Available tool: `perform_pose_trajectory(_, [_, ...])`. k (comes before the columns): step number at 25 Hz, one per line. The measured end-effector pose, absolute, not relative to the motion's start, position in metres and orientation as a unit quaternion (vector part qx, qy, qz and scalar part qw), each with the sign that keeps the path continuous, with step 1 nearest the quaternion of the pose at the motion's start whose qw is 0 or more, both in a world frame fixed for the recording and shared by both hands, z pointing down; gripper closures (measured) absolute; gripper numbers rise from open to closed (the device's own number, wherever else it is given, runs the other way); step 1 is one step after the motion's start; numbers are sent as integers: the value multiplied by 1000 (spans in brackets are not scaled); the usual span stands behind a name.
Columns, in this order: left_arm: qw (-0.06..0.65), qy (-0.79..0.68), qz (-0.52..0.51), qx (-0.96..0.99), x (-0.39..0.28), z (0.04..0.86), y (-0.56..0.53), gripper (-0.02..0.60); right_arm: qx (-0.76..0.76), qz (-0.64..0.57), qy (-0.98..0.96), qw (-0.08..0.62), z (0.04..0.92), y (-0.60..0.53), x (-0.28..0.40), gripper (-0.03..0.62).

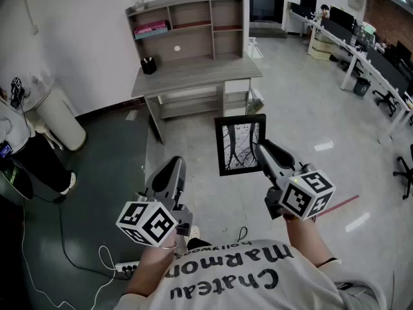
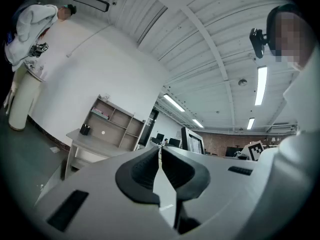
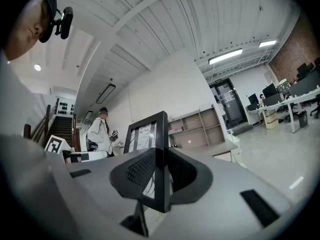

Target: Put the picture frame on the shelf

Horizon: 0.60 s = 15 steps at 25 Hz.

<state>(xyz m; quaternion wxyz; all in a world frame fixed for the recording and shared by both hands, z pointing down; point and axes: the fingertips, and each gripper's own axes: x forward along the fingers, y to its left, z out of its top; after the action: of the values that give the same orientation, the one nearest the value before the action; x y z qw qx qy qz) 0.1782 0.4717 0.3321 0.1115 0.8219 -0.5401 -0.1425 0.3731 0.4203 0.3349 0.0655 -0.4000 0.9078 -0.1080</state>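
The right claw (image 1: pixel 262 150) is clamped on the right edge of the picture frame (image 1: pixel 239 144). The frame is held in the air above the floor (image 1: pixel 310 128), well apart from the desk (image 1: pixel 200 75) and its shelf (image 1: pixel 210 28). It stands upright, long axis vertical, with its pictured face toward the person. The left claw (image 1: pixel 174 170) is pressed together, with nothing in it.

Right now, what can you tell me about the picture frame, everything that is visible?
The picture frame is rectangular, with a thick black border that may be wood or plastic, around a pale print of dark, branch-like lines. It stands upright in portrait pose, held in the air, far from the shelf. Only the right tool touches it: its jaws are closed on the frame's right edge.
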Motion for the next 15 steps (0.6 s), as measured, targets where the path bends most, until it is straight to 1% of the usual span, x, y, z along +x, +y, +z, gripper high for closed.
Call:
perform_pose_trajectory(8, [109, -528, -149, 829, 177, 336, 467, 551, -411, -101, 904, 63, 341, 420, 372, 510])
perform_pose_trajectory(15, [104, -506, -149, 843, 101, 309, 373, 551, -434, -97, 892, 74, 319, 335, 300, 510])
